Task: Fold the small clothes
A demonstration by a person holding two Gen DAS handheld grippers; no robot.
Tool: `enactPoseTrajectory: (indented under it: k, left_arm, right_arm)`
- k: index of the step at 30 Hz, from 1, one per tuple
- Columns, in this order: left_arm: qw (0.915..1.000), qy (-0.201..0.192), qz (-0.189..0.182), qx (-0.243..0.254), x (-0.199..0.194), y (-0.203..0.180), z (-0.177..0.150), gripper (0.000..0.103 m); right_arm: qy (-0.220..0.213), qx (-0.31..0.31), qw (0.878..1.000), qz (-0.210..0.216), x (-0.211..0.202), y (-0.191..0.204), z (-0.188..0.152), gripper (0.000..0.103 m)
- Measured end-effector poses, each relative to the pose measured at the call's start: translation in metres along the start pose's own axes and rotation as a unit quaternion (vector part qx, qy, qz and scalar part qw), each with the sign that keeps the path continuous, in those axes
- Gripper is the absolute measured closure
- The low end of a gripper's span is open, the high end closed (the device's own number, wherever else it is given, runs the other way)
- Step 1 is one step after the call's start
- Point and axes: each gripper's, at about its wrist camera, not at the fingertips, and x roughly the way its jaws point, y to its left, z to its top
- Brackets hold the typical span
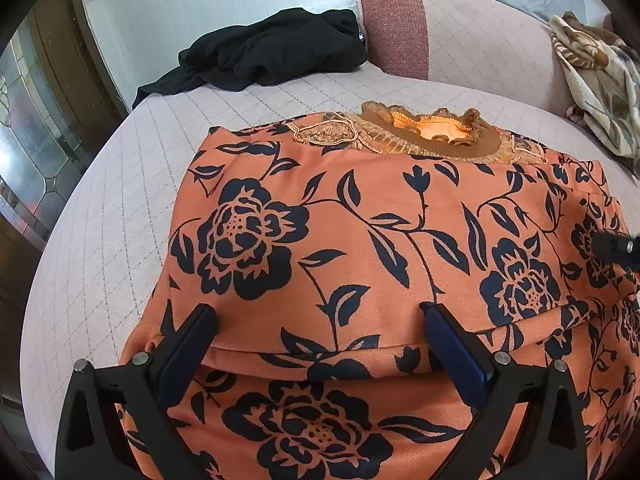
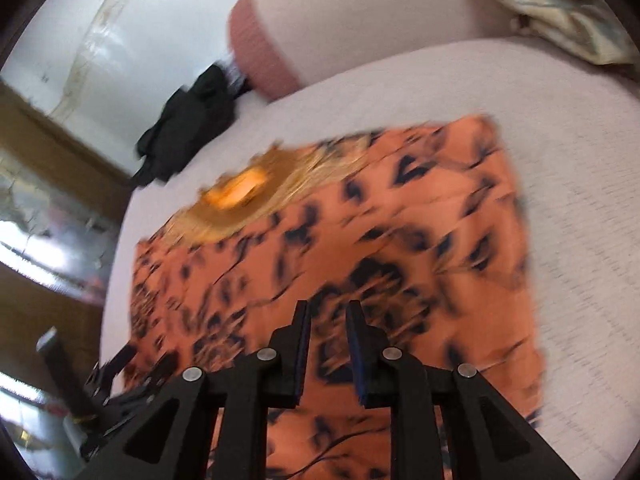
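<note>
An orange garment with dark flower print [image 1: 360, 248] lies folded on the pale quilted bed [image 1: 120, 208], its frilled brown collar [image 1: 436, 132] at the far edge. My left gripper [image 1: 320, 316] is open wide, its fingers resting over a folded edge of the garment. My right gripper [image 2: 328, 312] hovers above the near part of the same garment [image 2: 360, 240]; its jaws stand a narrow gap apart with nothing between them. The right wrist view is motion-blurred. The left gripper shows at its lower left [image 2: 116, 364].
A black garment [image 1: 264, 56] lies heaped at the far left of the bed. A pink padded headboard [image 1: 460, 28] stands behind. A patterned blanket [image 1: 596, 80] lies at the far right. A glass door [image 1: 28, 132] is on the left.
</note>
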Motion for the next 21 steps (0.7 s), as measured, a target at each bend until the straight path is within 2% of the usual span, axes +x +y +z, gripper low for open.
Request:
enactPoseTrajectory:
  k: [5,9,16,18,21]
  left_arm:
    - [1.0,0.001,0.001,0.001,0.001,0.0,0.0,0.0]
    - [1.0,0.0,0.002,0.001,0.001,-0.001,-0.001,0.0]
    - [0.9999,-0.007,0.01,0.006,-0.001,-0.002,-0.001,0.0]
    - [0.9998,-0.01,0.014,0.008,-0.002,-0.003,0.0,0.0]
    - [0.9998,-0.01,0.015,0.007,-0.002,-0.001,0.001,0.0]
  right_arm:
    - [0.05,-0.03,0.998,0.023,0.021,0.027,-0.025,0.081]
    - [0.046,-0.052,0.998,0.005,0.026,0.037,-0.03,0.081]
    - [0.026,-0.05,0.998,0.036,0.014,0.039,-0.032,0.082]
    - [0.033,-0.057,0.997,0.049,0.016,0.043,-0.036,0.082]
    - [0.043,-0.076,0.996,0.033,0.027,0.05,-0.042,0.081]
